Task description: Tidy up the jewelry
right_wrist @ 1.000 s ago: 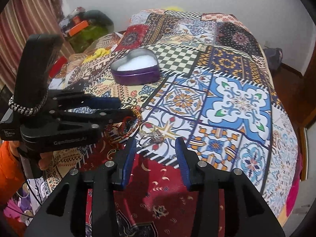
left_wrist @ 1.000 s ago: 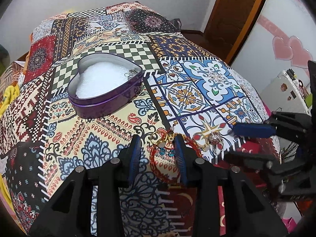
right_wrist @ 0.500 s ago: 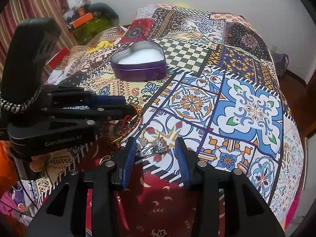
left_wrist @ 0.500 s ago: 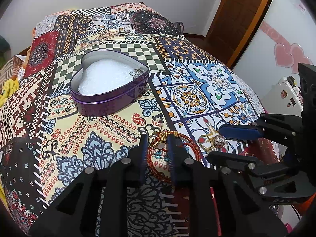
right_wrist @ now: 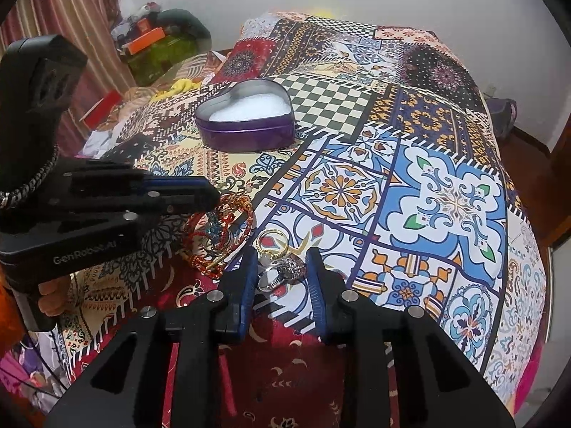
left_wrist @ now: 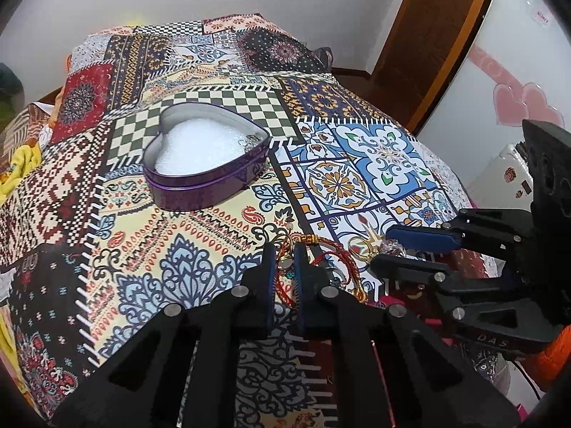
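A purple heart-shaped tin (left_wrist: 205, 158) lined with white foam stands open on the patchwork bedspread, with a small silver piece at its right rim; it also shows in the right wrist view (right_wrist: 246, 117). A pile of jewelry lies near the bed's front edge: red and gold bangles (right_wrist: 221, 228), a gold ring (right_wrist: 273, 240) and silver rings (right_wrist: 282, 271). My left gripper (left_wrist: 284, 262) is nearly shut around a small gold piece in the bangle pile. My right gripper (right_wrist: 281, 269) is open with its fingers on either side of the silver rings.
The patchwork bedspread (left_wrist: 357, 164) covers the whole bed. A wooden door (left_wrist: 428, 42) stands at the back right. Clutter and clothes (right_wrist: 157, 46) lie beside the bed on the left. A white wall with pink hearts (left_wrist: 517, 103) is at the right.
My left gripper has closed from wide open to nearly shut over the bangle pile. My right gripper has moved forward until its open fingers straddle the silver rings.
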`<state>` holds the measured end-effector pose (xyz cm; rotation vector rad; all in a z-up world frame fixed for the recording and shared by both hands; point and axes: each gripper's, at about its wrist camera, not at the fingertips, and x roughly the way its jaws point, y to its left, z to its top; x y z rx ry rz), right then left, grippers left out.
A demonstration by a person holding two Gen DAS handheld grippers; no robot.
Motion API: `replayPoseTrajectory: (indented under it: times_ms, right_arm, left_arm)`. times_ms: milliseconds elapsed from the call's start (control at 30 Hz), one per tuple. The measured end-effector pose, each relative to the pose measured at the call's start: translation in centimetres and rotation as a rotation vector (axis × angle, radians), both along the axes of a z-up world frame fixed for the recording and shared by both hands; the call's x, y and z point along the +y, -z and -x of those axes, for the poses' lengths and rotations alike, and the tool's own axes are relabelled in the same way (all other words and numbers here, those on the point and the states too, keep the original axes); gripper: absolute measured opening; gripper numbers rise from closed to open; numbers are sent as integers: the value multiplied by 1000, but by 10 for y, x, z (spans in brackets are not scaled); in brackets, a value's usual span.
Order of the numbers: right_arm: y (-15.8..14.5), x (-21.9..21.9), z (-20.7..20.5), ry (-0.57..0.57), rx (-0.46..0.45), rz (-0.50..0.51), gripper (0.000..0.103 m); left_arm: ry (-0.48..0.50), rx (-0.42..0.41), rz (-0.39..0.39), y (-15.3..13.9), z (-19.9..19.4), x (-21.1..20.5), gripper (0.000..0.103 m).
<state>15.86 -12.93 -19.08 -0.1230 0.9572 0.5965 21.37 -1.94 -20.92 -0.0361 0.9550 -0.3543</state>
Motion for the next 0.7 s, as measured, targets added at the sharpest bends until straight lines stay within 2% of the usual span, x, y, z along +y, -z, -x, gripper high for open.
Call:
replayPoseTrajectory:
  times_ms: [200,700]
  right_arm:
    - [-10,-2,3,20,-21,-5,25]
    - [-64,13,-13,40,-148,-70,25]
  left_arm:
    - [-22,-36,2,-17,8,10,8]
    - [-103,-179,16,-74,9,53,8]
